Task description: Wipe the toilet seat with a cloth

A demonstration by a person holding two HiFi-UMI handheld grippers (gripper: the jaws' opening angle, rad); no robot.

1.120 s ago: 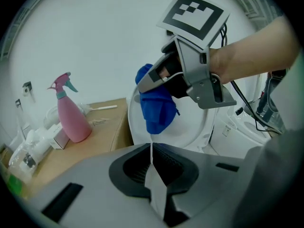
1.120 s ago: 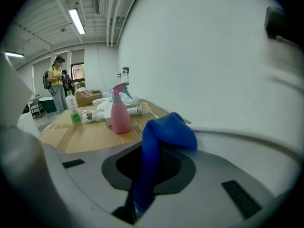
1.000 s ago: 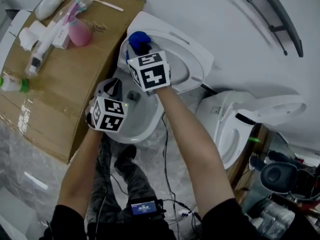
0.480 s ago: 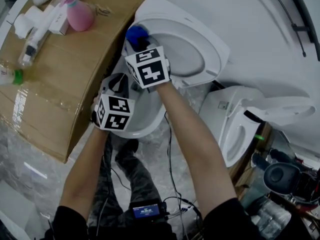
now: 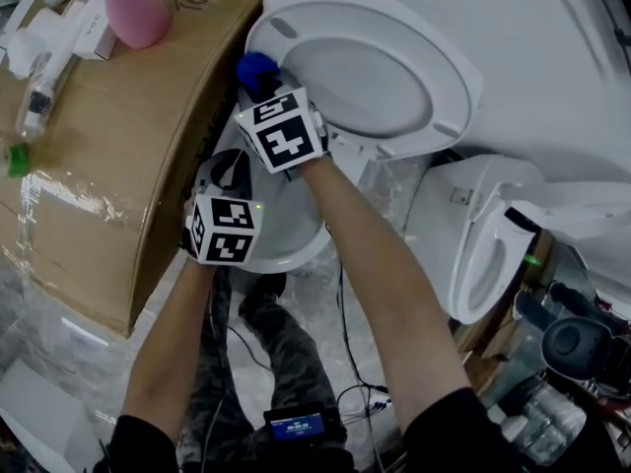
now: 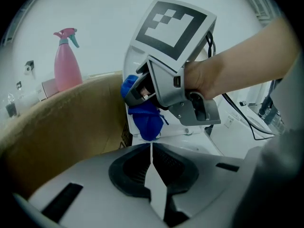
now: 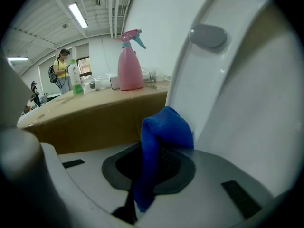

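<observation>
Right gripper [image 5: 264, 92] is clenched on the blue cloth [image 5: 254, 69]: in its own view the cloth runs down between the two jaws, is pinched there, and its free end folds over above them in a rounded lump. That lump lies against the left edge of the raised toilet seat [image 5: 449, 67], close under the corner where one grey bumper [image 7: 207, 36] sits on the seat's white face; the seat stands tilted up and back, and its oval hollow faces the head camera. In the left gripper view the cloth hangs from the right gripper's tips as a bunched blue wad, with the person's bare hand wrapped round that gripper's handle behind it. The left gripper [image 6: 152, 172] holds nothing; its jaws meet with only a thin seam between them, and it points up at the right gripper from just below and to the left. In the head view it hangs over the white toilet bowl [image 5: 296, 249], its marker cube toward the camera. Just beside the bowl and seat, on the left, stands a large cardboard box [image 5: 118, 156], with a pink spray bottle [image 5: 133, 13] upright on its top near the far edge. To the right, apart from the first, a second toilet [image 5: 483, 254] stands with its own seat up. Cables trail over the floor between the person's legs.
</observation>
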